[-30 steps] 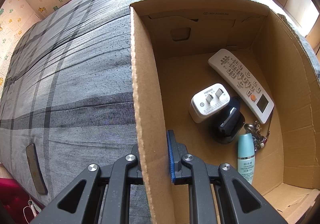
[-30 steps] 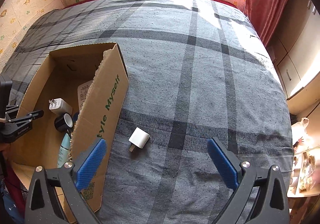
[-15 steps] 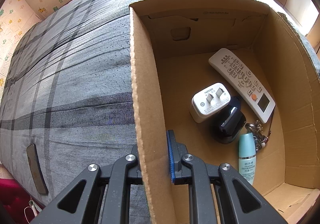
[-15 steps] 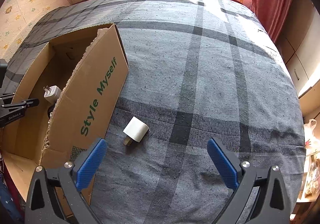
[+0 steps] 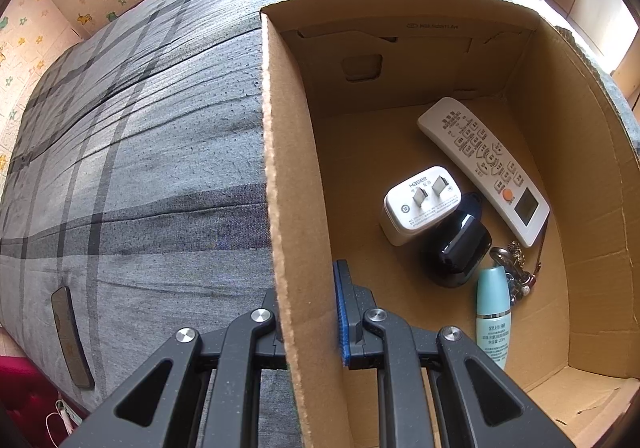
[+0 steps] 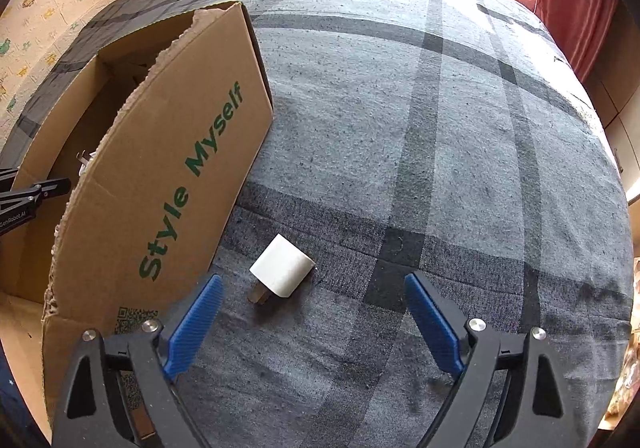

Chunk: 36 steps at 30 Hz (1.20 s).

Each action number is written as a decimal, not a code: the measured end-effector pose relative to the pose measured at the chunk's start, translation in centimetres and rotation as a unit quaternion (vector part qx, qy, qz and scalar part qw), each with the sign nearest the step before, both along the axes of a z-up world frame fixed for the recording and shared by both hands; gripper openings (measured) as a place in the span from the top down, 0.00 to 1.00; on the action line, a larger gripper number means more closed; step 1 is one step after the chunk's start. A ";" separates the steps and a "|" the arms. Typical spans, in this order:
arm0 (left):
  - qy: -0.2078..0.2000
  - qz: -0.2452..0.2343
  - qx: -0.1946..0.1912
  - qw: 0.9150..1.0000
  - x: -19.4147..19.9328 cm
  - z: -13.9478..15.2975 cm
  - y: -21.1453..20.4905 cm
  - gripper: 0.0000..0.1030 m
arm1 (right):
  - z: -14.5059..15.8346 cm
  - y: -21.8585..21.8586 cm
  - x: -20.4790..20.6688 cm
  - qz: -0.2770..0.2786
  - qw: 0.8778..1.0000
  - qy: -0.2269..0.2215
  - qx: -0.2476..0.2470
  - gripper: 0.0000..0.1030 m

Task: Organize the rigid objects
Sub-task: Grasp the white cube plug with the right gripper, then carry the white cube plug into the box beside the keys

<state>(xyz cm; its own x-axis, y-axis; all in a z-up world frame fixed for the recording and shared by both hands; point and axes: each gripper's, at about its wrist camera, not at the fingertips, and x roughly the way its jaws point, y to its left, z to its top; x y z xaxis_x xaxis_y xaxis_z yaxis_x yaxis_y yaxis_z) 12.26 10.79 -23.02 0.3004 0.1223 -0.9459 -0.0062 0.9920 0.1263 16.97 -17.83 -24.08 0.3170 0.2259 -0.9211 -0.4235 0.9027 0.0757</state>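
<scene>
Right tool (image 6: 312, 322) has dropped closer to the bed (image 6: 440, 152) vs a sec ago, and its jaws are closing in, nothing pinched yet. So the pickup's on. White charger (image 6: 282, 271) lies lower centre of frame, just ahead of the blue pads, btwn them but nearer the left one, beside the box (image 6: 168, 184). Left tool (image 5: 310, 322) is clamped shut on the box wall.

I read "Style Myself" in green on the cardboard box's (image 6: 168, 184) outer wall, above a QR code (image 6: 134, 322). "Hasee" stands on the white charger (image 5: 420, 204) inside. "GenRobot.AI" marks the left gripper (image 6: 16, 224).
</scene>
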 end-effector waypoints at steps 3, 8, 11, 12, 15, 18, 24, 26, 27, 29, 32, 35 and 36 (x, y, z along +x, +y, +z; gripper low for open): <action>0.000 0.000 0.000 1.000 0.0 0.0 0.0 0.84 | -0.7 0.5 0.4 0.012 1.000 0.008 -0.006 0.19; -0.001 -0.001 0.001 1.000 -0.1 0.0 0.0 0.84 | -1.5 1.1 1.0 0.027 0.999 0.019 -0.002 0.27; -0.001 -0.001 0.001 1.000 -0.1 0.0 0.0 0.84 | -1.9 1.6 1.1 0.037 0.999 0.022 -0.003 0.31; -0.001 -0.001 0.001 1.000 0.0 0.0 0.0 0.84 | -2.1 1.9 1.3 0.039 0.999 0.023 -0.004 0.32; -0.001 -0.001 0.002 1.000 0.0 0.0 -0.1 0.84 | -2.6 2.3 1.5 0.050 0.998 0.030 0.000 0.50; -0.001 -0.002 0.002 1.000 -0.1 0.0 -0.1 0.84 | -2.6 2.5 1.5 0.053 0.998 0.031 0.003 0.60; -0.001 -0.002 0.003 1.000 0.0 0.1 -0.2 0.84 | -2.1 2.2 1.3 0.048 0.998 0.029 0.002 0.60; -0.001 -0.001 0.003 1.000 0.0 0.1 -0.2 0.84 | -1.8 2.1 1.3 0.044 0.999 0.027 0.002 0.60; -0.001 -0.001 0.003 1.000 0.0 0.1 -0.2 0.84 | -1.7 2.1 1.3 0.042 0.999 0.026 0.002 0.60; 0.000 -0.001 0.004 1.000 0.0 0.1 -0.2 0.84 | -1.2 1.7 0.9 0.040 0.999 0.024 0.002 0.60; 0.000 -0.002 0.006 1.000 0.0 0.1 -0.3 0.84 | -0.4 1.7 0.4 0.040 0.999 0.017 0.000 0.60; 0.000 -0.002 0.008 1.000 0.1 0.1 -0.5 0.84 | 0.3 1.5 0.3 0.035 0.999 0.012 0.000 0.60; -0.001 -0.003 0.009 1.000 0.1 0.1 -0.5 0.84 | 0.6 1.4 0.1 0.033 0.999 0.010 -0.001 0.60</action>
